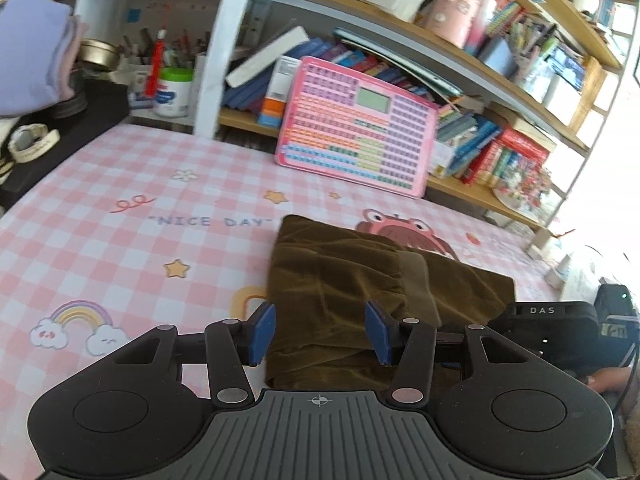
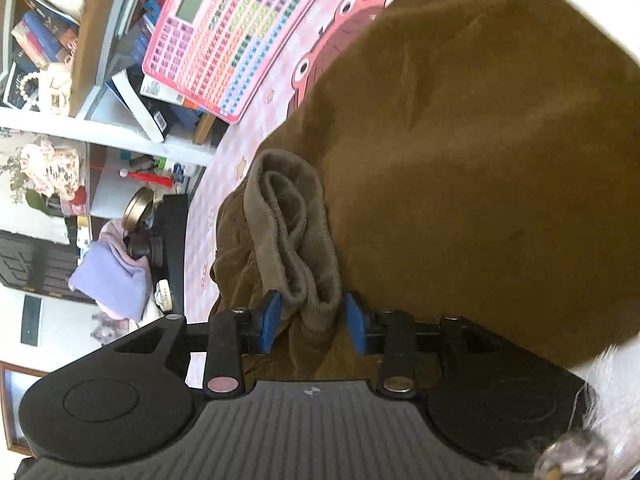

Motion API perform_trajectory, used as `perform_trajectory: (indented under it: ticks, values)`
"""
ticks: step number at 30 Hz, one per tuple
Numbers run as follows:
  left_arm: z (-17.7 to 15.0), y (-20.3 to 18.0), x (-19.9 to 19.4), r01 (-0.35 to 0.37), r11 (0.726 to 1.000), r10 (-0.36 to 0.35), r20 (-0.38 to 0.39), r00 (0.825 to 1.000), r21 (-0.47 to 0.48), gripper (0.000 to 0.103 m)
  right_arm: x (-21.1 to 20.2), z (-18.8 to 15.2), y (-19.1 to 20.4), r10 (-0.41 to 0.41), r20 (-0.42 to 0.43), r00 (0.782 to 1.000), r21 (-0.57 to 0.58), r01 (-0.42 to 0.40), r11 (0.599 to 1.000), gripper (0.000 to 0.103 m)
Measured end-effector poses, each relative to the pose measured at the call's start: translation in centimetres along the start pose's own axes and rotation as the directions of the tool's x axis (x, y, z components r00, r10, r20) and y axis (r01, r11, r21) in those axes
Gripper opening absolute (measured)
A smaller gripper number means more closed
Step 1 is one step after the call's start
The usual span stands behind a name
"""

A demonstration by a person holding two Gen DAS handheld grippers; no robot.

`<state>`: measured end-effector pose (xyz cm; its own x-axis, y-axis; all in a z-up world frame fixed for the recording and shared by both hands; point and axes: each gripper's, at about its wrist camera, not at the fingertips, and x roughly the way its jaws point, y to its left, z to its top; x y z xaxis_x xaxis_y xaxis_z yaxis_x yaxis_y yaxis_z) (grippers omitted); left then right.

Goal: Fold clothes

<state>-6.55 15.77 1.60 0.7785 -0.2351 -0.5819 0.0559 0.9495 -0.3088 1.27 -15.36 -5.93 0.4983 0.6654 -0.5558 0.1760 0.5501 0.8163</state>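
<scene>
A folded olive-brown garment (image 1: 352, 280) lies on the pink checked table cover (image 1: 120, 232). My left gripper (image 1: 320, 330) is open, its blue pads (image 1: 262, 332) on either side of the garment's near end, just above it. In the right wrist view the same garment (image 2: 480, 160) fills the right side, with its grey-brown ribbed waistband (image 2: 292, 232) bunched at the left. My right gripper (image 2: 314, 322) is open, its blue pads (image 2: 272, 320) on either side of the waistband's near end. The right gripper's body (image 1: 548, 316) shows at the garment's right edge in the left wrist view.
A pink keyboard toy (image 1: 356, 128) leans on the bookshelf (image 1: 500, 92) at the back of the table. A folded lilac cloth (image 1: 28, 44) and a black stand (image 1: 80, 120) sit at the back left. A small white item (image 1: 560, 272) stands at the right edge.
</scene>
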Motion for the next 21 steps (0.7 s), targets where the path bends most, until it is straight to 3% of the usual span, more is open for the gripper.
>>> perform_trajectory:
  ticks: [4,8,12,16,21]
  values:
    - [0.1,-0.4,0.6,0.048,0.998,-0.047,-0.021,0.999,0.047,0.05,-3.0,-1.4,1.0,-0.045,0.068,0.997,-0.075,0.05,0.996,0.038]
    - [-0.1,-0.9,1.1,0.087,0.992,-0.083,-0.047,0.996,0.096,0.051,-5.8,-3.5,2.5,-0.15,0.181,0.972,-0.218,0.188,0.958,0.04]
    - [-0.7,-1.5,1.5,0.116,0.984,-0.106,-0.078,0.991,0.138,0.051,-7.1,-5.9,3.4,-0.262,0.286,0.922,-0.308,0.347,0.886,0.043]
    - [-1.4,-2.3,1.8,0.142,0.973,-0.123,-0.114,0.986,0.18,0.051,-8.2,-8.3,3.8,-0.355,0.378,0.855,-0.347,0.487,0.801,0.045]
    - [-2.2,-3.2,2.3,0.175,0.957,-0.14,-0.159,0.977,0.231,0.052,-9.1,-10.7,4.1,-0.433,0.446,0.783,-0.335,0.595,0.731,0.055]
